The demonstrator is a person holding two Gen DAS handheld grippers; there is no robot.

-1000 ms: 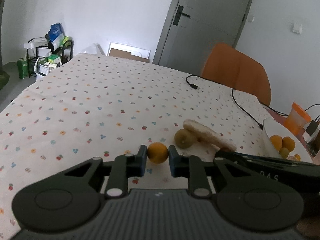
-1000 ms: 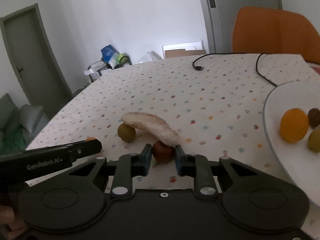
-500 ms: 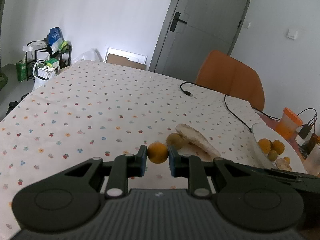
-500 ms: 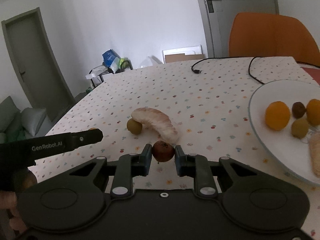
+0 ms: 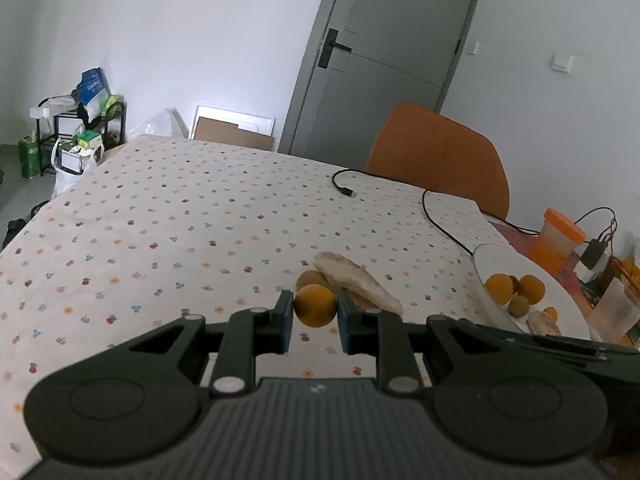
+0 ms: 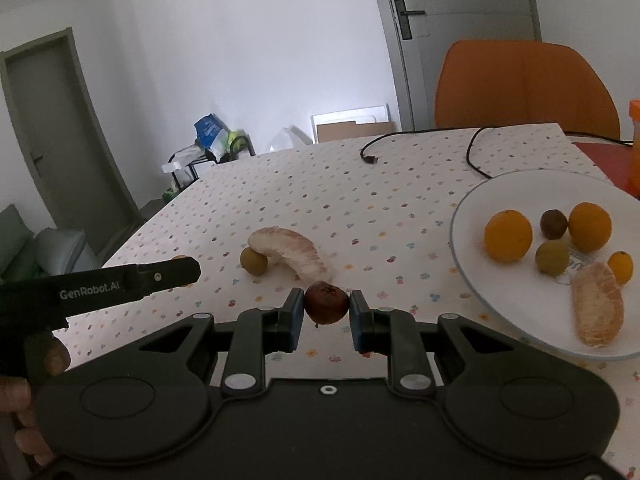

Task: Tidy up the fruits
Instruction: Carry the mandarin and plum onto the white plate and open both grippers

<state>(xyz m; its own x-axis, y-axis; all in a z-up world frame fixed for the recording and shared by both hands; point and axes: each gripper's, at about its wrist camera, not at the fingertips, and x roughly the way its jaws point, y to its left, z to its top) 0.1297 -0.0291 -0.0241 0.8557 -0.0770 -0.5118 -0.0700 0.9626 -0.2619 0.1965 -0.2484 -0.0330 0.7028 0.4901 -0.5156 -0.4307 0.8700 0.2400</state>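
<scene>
Now my left gripper point(image 5: 316, 312) clamps a small round orange fruit point(image 5: 315, 305) above the dotted tablecloth point(image 5: 160, 220); my right gripper point(image 6: 325, 312) clamps a dark reddish-brown fruit point(image 6: 326, 303), bare cloth separating it from the white plate's point(image 6: 516, 192) near rim.

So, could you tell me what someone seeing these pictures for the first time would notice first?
Most likely the fruit pinched in each gripper: the left gripper holds a small orange, and the right gripper holds a dark reddish-brown fruit, both at the near edge of the dotted tablecloth. Next would be the white plate on the right with oranges and other fruit already on it, and the pale peeled segment lying mid-table beside a small green fruit.
</scene>
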